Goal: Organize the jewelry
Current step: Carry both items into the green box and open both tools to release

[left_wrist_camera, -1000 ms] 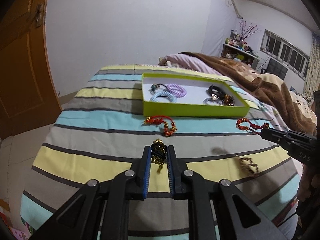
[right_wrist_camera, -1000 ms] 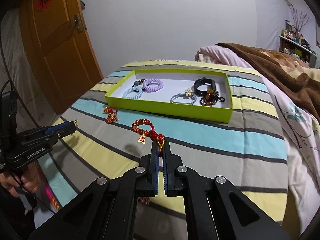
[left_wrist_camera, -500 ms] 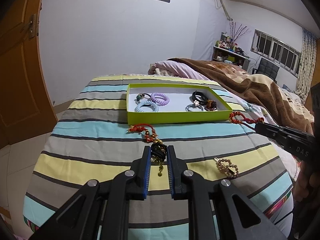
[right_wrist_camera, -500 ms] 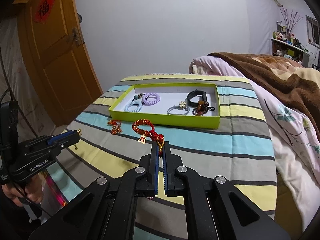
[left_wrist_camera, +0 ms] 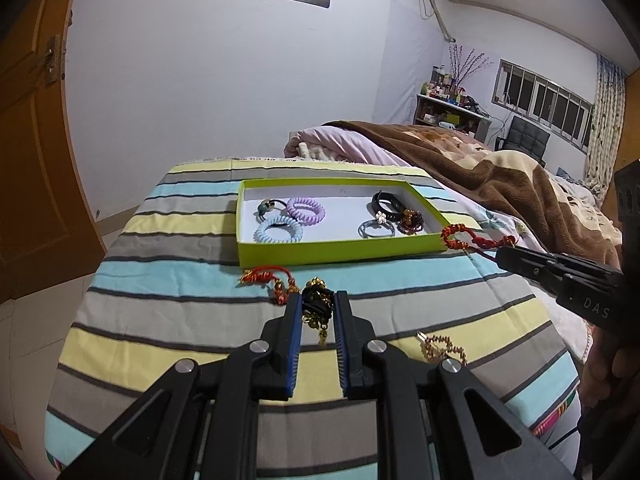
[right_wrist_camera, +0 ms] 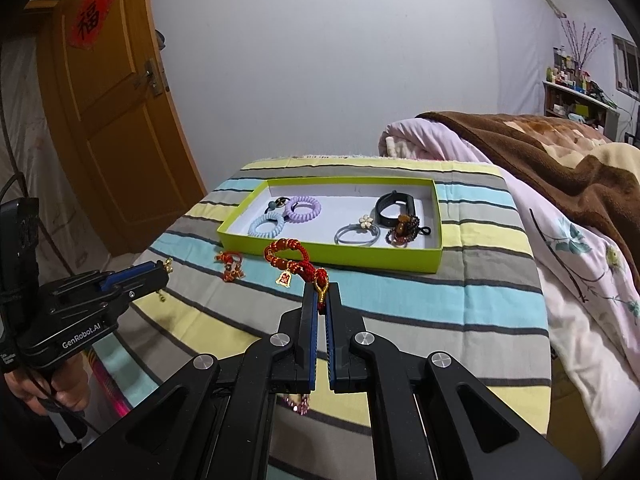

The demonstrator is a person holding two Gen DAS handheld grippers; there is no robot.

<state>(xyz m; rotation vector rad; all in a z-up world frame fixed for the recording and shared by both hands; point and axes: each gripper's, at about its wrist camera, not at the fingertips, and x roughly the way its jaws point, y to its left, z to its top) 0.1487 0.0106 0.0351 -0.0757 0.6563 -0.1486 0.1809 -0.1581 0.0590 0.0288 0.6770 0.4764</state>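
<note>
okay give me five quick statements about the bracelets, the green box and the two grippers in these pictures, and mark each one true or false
1. The right gripper is shut on a red beaded bracelet. True.
2. The left gripper is empty. False: it holds a black and gold bracelet between its fingers.
3. The green box holds a purple coil hair tie and a light blue coil hair tie. True.
4. The green box has a lid on it. False: it is open on top, with its contents in view.
5. A small red bracelet lies on the striped bedsheet outside the box. True.
</note>
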